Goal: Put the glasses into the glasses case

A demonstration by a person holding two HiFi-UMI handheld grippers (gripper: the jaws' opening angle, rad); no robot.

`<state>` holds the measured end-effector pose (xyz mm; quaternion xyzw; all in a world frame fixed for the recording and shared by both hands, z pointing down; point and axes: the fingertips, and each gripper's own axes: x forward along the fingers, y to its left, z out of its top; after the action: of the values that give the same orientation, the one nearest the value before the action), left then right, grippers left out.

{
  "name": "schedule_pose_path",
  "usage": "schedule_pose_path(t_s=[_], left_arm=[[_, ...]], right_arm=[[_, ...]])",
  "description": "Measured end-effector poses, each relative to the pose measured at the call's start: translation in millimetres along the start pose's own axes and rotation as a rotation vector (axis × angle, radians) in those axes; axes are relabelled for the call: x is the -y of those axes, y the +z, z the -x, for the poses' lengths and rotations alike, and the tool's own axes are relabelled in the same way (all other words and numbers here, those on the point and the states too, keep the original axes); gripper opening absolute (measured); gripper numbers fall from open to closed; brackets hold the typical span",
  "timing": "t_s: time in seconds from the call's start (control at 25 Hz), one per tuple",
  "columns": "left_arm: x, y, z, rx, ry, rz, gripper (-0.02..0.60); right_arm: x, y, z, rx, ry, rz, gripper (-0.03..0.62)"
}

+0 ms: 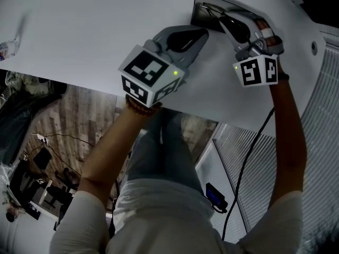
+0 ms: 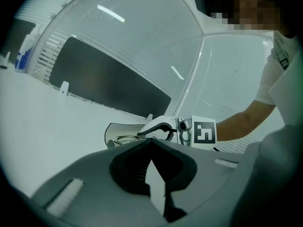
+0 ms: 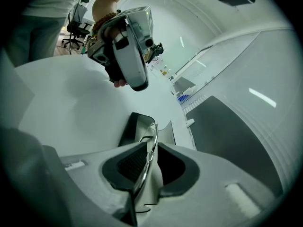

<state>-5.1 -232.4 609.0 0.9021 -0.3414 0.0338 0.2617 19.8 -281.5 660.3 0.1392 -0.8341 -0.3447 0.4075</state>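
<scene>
An open dark glasses case [image 1: 203, 16] lies at the far end of the white table [image 1: 95, 36]. Thin metal-framed glasses [image 3: 153, 135] reach from the case [image 3: 131, 126] back between the jaws of my right gripper [image 3: 154, 149]. Those jaws stand slightly apart, with the frame lying along one pad. In the head view the right gripper [image 1: 225, 21] tilts down over the case. My left gripper [image 1: 204, 34] hovers just left of it, shut and empty. From the left gripper view [image 2: 150, 143], the case [image 2: 112, 132], the glasses [image 2: 125, 137] and the right gripper [image 2: 143, 135] lie straight ahead.
A dark panel [image 2: 109, 89] stands along the table's far side behind the case. Small bottles [image 2: 21, 56] sit at the far left corner. The table's near edge [image 1: 79, 83] runs by the person's legs. An office chair [image 3: 73, 30] stands on the floor beyond.
</scene>
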Motion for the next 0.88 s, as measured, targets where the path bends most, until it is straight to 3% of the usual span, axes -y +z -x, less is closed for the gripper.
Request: schedule_pose_path(t_s=[0.2, 0.32, 0.44, 0.6, 0.88], left_arm=[[7, 3, 3, -0.004, -0.004, -0.005, -0.002], [13, 9, 7, -0.003, -0.004, -0.012, -0.001], [25, 18, 12, -0.001, -0.008, -0.022, 0.000], [44, 37, 22, 0.009, -0.019, -0.049, -0.001], [95, 77, 48, 0.066, -0.055, -0.078, 0.000]], right_arm=[[3, 8, 14, 0.013, -0.005, -0.041, 0.081], [5, 16, 30, 0.026, -0.036, -0.119, 0.080], [12, 22, 52, 0.009, -0.110, -0.234, 0.003], [31, 38, 88, 0.024, -0.196, -0.462, 0.003], [88, 76, 179, 0.177, -0.381, -0.797, 0.003]])
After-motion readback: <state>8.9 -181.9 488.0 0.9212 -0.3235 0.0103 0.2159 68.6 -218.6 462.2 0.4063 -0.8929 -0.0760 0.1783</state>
